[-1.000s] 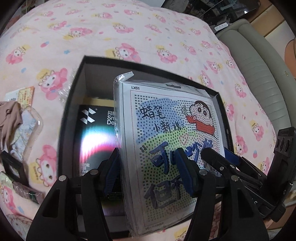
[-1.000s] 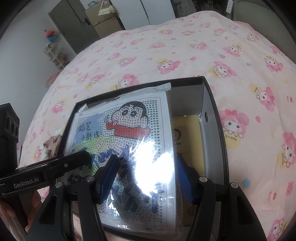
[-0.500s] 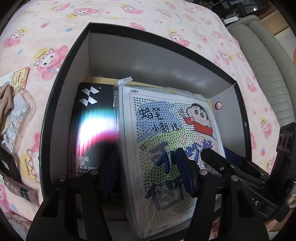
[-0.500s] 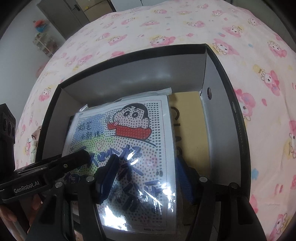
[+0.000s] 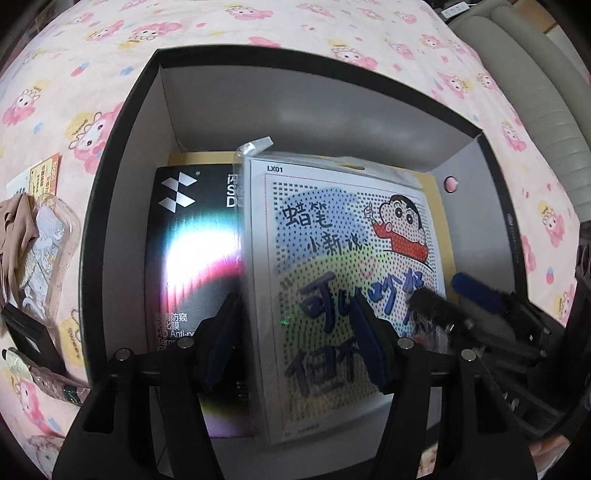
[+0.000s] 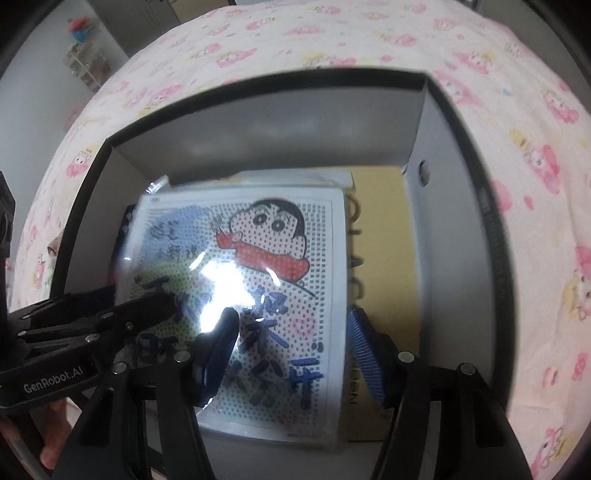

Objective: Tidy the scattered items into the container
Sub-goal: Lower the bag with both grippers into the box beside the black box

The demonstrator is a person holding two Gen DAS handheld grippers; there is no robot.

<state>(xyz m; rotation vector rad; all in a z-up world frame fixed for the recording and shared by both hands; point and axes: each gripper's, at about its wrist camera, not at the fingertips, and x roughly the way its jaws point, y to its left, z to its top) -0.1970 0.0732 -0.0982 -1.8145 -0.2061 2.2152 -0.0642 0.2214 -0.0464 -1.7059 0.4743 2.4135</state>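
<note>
I have both tongs down inside the black box (image 5: pixel 122 155), each clamped on the bagged cartoon sheet (image 5: pixel 343 266). My left tongs (image 5: pixel 295 343) pinch its left side, one pad under the edge and one on the printed face, and they have just closed a little further on it. My right tongs (image 6: pixel 291 347) grip its right side, one pad on the glossy front and one past the right edge. The sheet sits low in the box, over a black packet (image 5: pixel 192 258) to its left and a tan packet (image 6: pixel 380 229) to its right. Loose items (image 5: pixel 33 236) lie on the pink bedspread (image 5: pixel 258 22) left of the left tongs.
</note>
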